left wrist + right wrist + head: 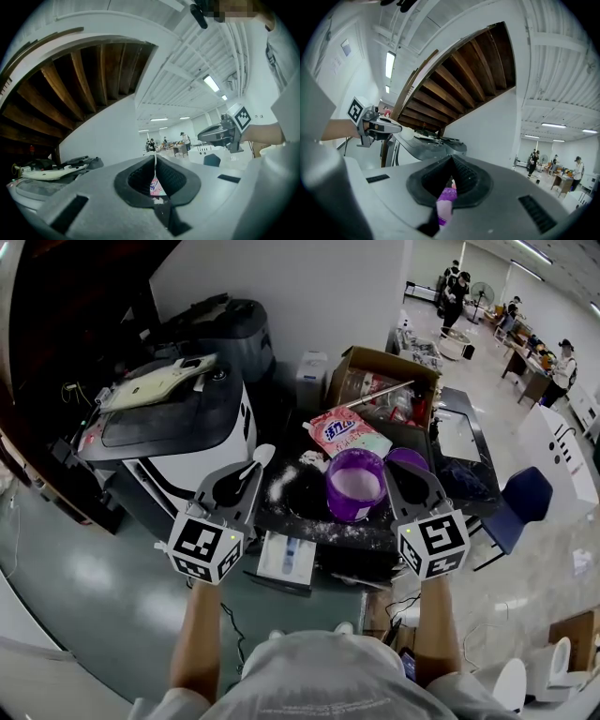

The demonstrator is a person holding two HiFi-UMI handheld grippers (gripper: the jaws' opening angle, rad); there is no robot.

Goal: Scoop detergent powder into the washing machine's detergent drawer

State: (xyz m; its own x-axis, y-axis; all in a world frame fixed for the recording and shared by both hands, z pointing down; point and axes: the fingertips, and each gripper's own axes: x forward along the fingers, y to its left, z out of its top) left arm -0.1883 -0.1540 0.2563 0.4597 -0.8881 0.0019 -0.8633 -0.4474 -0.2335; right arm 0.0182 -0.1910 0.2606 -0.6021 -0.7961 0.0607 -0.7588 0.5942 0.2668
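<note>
White washing machine (173, 432) far left, lid down. Left tool (240, 484) clamped on a white spoon (262, 457); left gripper view shows the thin handle pinched where the jaws meet. Spoon's long axis runs away from the person, slanting right, bowl at the far end, looks empty. Open drawer (287, 559) sticks out under the front edge of the dark worktop (302, 512), between the two tools and closer to the left one. Loose powder spilt on the worktop. Purple tub (353, 507) with pale powder stands just right of the spoon bowl, pink detergent bag (345, 432) behind it. Right tool (401, 472) shut on the tub's right side; purple shows between its jaws in right gripper view. Next move probably: spoon goes right into the tub, then back toward the person and down to the drawer
</note>
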